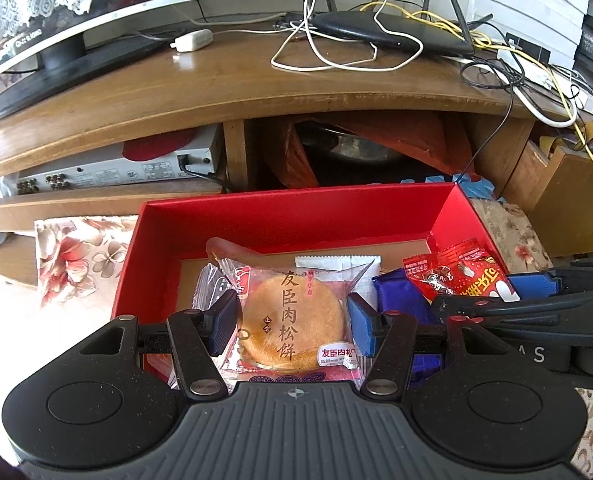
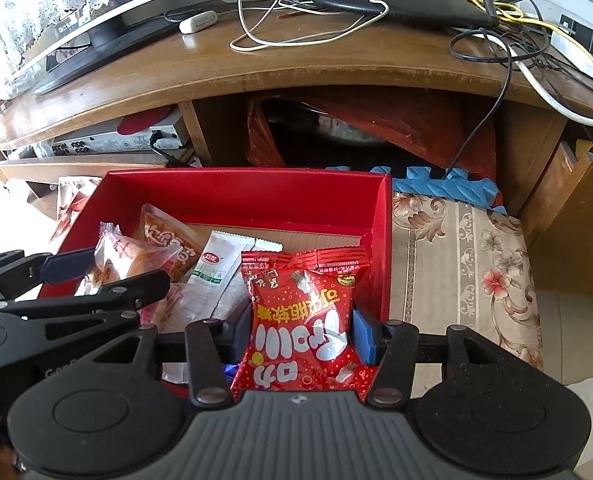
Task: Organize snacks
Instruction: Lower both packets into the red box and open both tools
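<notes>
A red open box (image 1: 296, 216) (image 2: 240, 192) sits on a floral cloth and holds several wrapped snacks. My left gripper (image 1: 292, 320) is shut on a pink-wrapped round pastry (image 1: 296, 316) over the box's left half; it also shows in the right wrist view (image 2: 112, 268). My right gripper (image 2: 302, 332) is shut on a red candy bag (image 2: 300, 320) over the box's right side; the bag shows in the left wrist view (image 1: 464, 276). A white sachet (image 2: 220, 272), an orange packet (image 2: 168, 240) and blue packets (image 1: 400, 296) lie in the box.
A wooden TV stand (image 1: 256, 84) rises just behind the box, with a TV (image 1: 36, 40), router (image 1: 392, 32) and tangled cables (image 1: 336, 52) on top. A silver player (image 1: 116, 172) sits on its shelf. Floral cloth (image 2: 464, 264) extends right of the box; blue foam mat (image 2: 436, 188) lies behind.
</notes>
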The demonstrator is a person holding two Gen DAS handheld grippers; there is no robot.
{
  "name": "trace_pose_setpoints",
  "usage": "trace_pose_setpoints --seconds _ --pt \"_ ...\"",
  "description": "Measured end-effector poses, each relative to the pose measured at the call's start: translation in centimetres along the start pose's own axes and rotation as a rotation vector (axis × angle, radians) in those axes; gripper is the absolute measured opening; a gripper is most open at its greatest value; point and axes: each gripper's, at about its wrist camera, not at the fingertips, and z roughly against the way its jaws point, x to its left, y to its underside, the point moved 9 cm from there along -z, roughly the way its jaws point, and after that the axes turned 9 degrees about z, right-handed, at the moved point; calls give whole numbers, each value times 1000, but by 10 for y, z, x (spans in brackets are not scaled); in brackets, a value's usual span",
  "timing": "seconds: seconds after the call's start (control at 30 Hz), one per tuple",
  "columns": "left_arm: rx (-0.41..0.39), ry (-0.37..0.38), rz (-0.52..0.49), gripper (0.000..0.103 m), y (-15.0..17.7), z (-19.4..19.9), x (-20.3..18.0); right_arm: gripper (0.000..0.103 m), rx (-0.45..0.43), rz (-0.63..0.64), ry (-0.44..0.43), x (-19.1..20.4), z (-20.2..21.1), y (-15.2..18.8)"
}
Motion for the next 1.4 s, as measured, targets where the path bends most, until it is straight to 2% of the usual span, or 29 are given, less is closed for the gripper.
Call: trace_pose_setpoints --seconds 0.4,0.6,0.97,1.4 --pt "13 -19 3 66 3 -6 5 50 10 2 4 2 -8 2" --pt "14 -15 2 71 4 -5 4 51 26 3 21 -2 -10 5" --pt "-11 -12 7 78 1 7 4 53 5 -9 19 0 1 5" --pt "-30 15 2 80 4 26 -1 53 -19 -8 27 2 18 10"
